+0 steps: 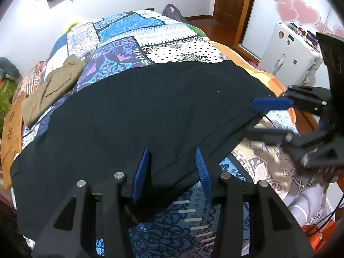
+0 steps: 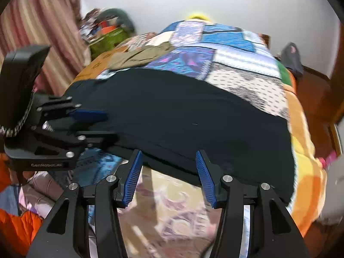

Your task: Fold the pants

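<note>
The left claw is wide open — its two blue fingers point forward with a big gap. The right claw is spread wide too. The two claws sit side by side — near each other.

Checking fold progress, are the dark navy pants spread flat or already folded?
Mostly spread: the dark navy pants cover the patchwork quilt broadly. Their near edge looks layered; cannot tell if doubled.

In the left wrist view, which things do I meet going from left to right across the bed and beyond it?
Folded khaki garment → black pants → right tongs at the pants' edge → white suitcase.
</note>
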`<state>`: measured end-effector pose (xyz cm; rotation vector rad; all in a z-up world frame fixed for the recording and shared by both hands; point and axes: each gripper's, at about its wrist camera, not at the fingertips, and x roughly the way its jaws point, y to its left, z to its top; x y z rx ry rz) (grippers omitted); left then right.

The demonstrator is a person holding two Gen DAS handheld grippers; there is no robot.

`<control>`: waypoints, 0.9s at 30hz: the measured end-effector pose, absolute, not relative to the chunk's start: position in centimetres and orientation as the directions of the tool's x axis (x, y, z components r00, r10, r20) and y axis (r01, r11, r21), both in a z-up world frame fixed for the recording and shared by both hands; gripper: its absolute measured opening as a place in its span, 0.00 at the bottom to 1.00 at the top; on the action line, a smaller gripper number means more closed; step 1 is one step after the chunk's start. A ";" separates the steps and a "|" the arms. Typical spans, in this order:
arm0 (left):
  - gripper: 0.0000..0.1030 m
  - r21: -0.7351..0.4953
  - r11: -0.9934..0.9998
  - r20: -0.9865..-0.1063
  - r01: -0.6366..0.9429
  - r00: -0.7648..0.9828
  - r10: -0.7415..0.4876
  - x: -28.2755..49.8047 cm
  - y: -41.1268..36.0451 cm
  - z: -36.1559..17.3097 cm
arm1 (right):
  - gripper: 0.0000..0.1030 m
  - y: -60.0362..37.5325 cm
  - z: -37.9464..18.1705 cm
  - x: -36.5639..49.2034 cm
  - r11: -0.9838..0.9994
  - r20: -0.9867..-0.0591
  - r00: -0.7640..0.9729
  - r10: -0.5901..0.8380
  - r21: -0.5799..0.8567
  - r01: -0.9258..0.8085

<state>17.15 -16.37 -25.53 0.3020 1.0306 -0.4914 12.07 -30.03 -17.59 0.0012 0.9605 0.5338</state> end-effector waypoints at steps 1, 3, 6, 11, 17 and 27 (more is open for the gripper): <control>0.39 -0.004 0.846 -0.872 0.533 0.412 -0.263 17.1 -16.3 -25.5 | 0.46 -29.5 -17.6 12.0 0.864 -0.778 0.453 0.435 0.219 -0.453; 0.34 -0.025 0.841 -0.872 0.541 0.399 -0.283 17.0 -16.2 -25.6 | 0.46 -28.3 -17.9 12.0 0.850 -0.785 0.452 0.423 0.172 -0.497; 0.34 -0.026 0.841 -0.875 0.541 0.395 -0.280 16.9 -16.1 -25.4 | 0.46 -27.4 -18.4 12.2 0.840 -0.788 0.457 0.414 0.137 -0.525; 0.34 -0.050 0.839 -0.874 0.541 0.383 -0.299 16.2 -15.3 -24.6 | 0.25 -27.9 -18.5 13.1 0.834 -0.782 0.443 0.438 0.170 -0.525; 0.34 0.001 0.847 -0.869 0.532 0.419 -0.263 15.9 -15.3 -25.3 | 0.11 -28.1 -18.4 12.9 0.832 -0.761 0.444 0.473 0.221 -0.509; 0.05 0.023 0.836 -0.847 0.548 0.455 -0.275 15.3 -15.5 -23.9 | 0.07 -28.3 -17.4 11.9 0.811 -0.744 0.427 0.514 0.259 -0.524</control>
